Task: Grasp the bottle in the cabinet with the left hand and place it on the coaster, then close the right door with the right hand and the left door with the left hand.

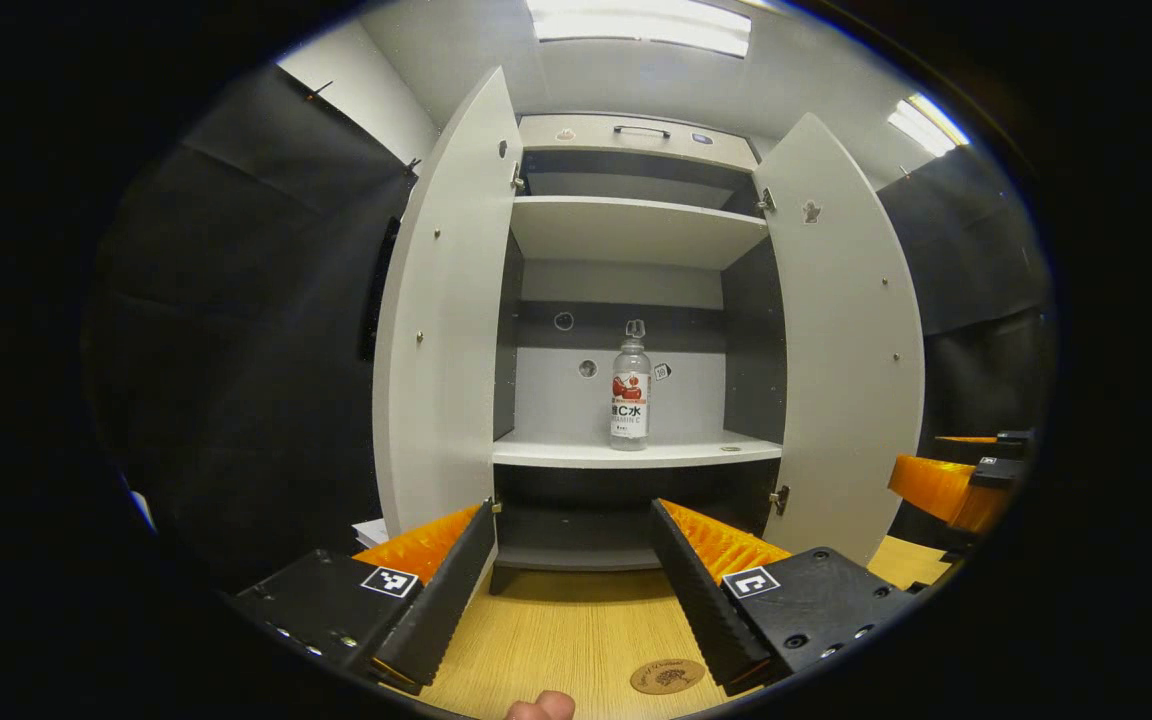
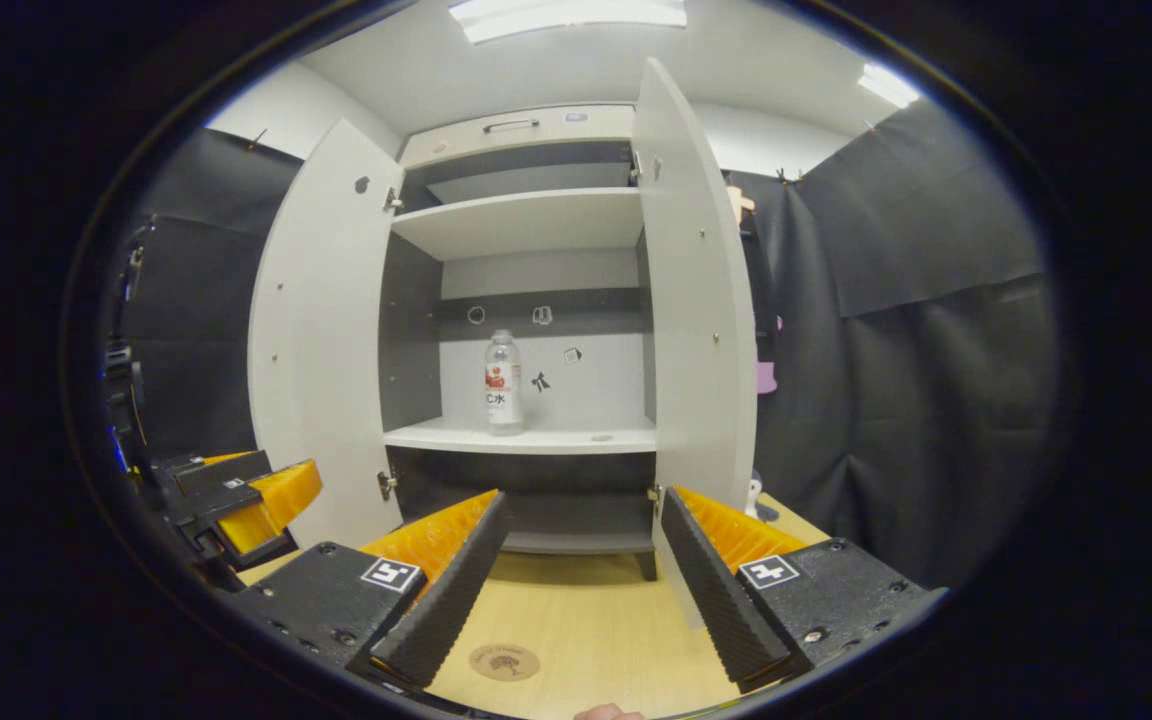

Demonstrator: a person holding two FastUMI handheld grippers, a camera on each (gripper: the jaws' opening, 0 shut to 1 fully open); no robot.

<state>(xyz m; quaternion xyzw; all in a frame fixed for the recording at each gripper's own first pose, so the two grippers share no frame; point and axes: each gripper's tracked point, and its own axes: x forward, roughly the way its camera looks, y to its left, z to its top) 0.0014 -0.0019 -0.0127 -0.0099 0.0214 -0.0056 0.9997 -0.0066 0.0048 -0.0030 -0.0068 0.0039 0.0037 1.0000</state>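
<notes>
While both tongs (image 1: 573,580) (image 2: 583,575) gape empty, the bottle (image 1: 630,395) stands, seemingly full, in the cabinet (image 1: 636,452).

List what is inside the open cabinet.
One bottle stands upright on the cabinet's middle shelf. The upper shelf's top and the dark bottom compartment are not fully visible.

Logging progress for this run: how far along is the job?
Nothing looks done yet. The bottle stands upright on the cabinet shelf; the coaster on the table is bare. The left gripper faces the bottle, jaws open and empty. Left to do: grasp, place, close the right door and left door.
</notes>
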